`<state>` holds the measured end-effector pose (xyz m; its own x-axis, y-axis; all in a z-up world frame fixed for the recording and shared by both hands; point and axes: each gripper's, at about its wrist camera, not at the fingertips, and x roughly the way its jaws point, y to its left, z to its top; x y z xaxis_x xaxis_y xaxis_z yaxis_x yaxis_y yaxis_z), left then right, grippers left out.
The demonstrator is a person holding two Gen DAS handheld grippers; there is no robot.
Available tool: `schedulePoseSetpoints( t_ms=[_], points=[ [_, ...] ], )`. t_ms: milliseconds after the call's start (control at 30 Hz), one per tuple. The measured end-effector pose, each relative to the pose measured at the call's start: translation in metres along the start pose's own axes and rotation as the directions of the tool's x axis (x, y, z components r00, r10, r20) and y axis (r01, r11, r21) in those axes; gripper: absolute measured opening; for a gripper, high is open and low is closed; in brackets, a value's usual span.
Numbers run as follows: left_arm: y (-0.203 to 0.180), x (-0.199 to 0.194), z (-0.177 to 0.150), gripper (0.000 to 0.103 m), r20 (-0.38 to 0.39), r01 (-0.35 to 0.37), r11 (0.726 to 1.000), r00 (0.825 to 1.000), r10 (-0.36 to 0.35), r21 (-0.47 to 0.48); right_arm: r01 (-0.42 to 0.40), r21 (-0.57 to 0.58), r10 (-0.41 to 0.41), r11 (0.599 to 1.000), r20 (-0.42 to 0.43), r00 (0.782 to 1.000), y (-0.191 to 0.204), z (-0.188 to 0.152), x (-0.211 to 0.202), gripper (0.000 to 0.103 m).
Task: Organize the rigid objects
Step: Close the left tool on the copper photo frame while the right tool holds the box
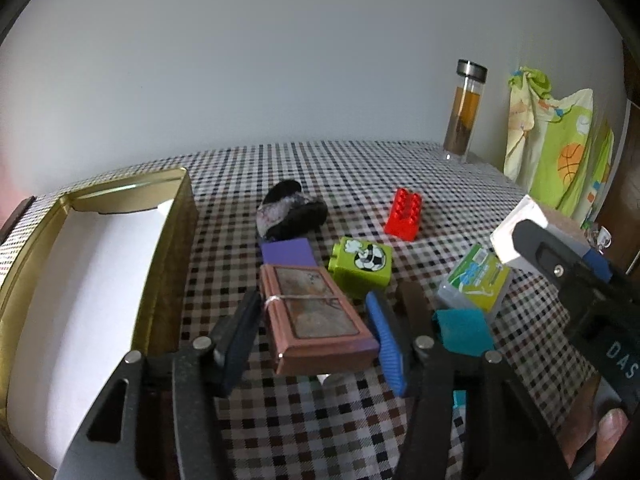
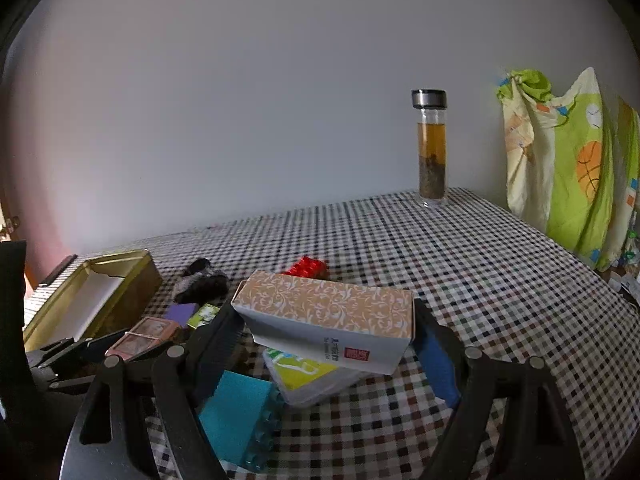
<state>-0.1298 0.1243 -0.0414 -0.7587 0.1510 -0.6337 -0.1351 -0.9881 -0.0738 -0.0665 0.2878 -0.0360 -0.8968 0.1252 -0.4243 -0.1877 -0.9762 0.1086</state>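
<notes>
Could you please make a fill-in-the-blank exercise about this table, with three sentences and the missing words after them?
1. The toy brick lying alone behind the green block has the colour ____.
2. The right gripper holds a patterned box above the ____ tablecloth.
3. The card deck between the left gripper fingers is bound with a ____ band.
4. The gold tin stands open, without a ____.

Missing words: red; checked; rubber; lid

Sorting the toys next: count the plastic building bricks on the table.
3: a red brick farthest back, a green football-print brick beside the banded card deck, a teal brick nearest the right gripper. Others may be hidden.
</notes>
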Motion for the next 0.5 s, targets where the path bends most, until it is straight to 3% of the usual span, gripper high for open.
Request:
schedulePoseSetpoints(
  t_ms=[100, 233, 500],
  points=[
    [0.0, -0.003, 0.0, 0.044, 0.016, 0.005, 1.0, 1.0, -0.005, 0.003, 0.001, -0.016, -0.001, 1.0, 0.002, 1.0, 0.005, 0.001, 0.001, 0.084],
    [0.002, -0.003, -0.001, 0.044, 0.002, 0.016, 1.0, 1.0, -0.016, 0.003, 0.017, -0.038, -0.016, 0.999, 0.011, 1.0, 0.012, 0.0, 0.0, 0.084],
    [0.008, 0.015, -0.004, 0.046, -0.104, 0.034, 0.999, 0.994, -0.038, -0.033, 0.014, -0.025, -0.014, 1.0, 0.0, 1.0, 0.011, 0.001, 0.003, 0.084]
  ],
)
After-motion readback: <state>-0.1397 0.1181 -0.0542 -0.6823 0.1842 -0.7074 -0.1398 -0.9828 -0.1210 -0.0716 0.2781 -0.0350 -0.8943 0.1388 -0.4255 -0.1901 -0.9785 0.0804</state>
